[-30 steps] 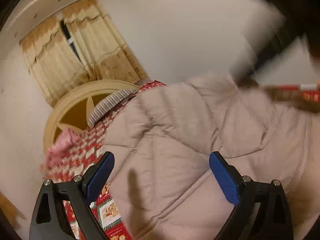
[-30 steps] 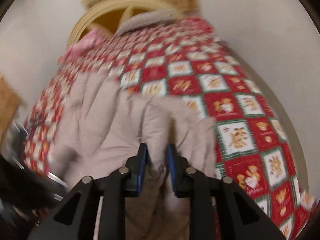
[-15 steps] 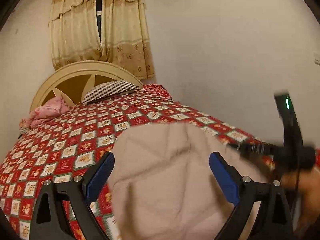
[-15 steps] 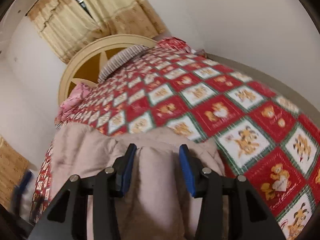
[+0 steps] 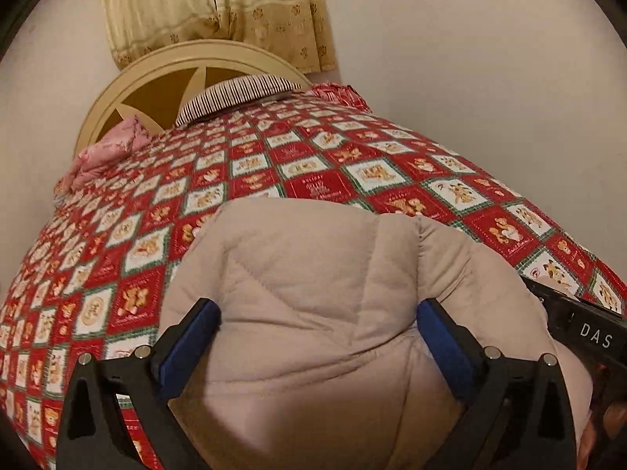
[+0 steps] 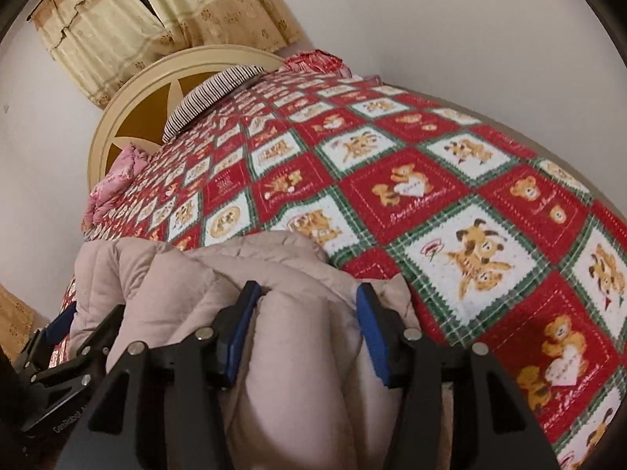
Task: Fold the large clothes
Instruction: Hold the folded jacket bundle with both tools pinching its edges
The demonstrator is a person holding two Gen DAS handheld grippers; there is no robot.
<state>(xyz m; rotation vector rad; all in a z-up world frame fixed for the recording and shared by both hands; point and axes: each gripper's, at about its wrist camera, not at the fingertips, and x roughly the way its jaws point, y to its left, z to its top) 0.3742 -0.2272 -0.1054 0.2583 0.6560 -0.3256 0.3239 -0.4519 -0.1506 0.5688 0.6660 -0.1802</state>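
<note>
The puffy beige coat (image 5: 313, 313) lies bunched on the bed's red quilt (image 5: 274, 172); left hand-held gripper (image 5: 317, 337) opening wide over it; right hand-held gripper (image 6: 307, 329) opening, padding between its jaws, seemingly unpinched.

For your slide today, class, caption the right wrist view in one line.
Right gripper opening, its jaws astride a fold of beige padded coat on the teddy-bear quilt.

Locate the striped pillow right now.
The striped pillow lies at the head of the bed, top centre in both wrist views, leaning on the cream headboard, with the pink bedding to its left and the beige puffer jacket far nearer.
</note>
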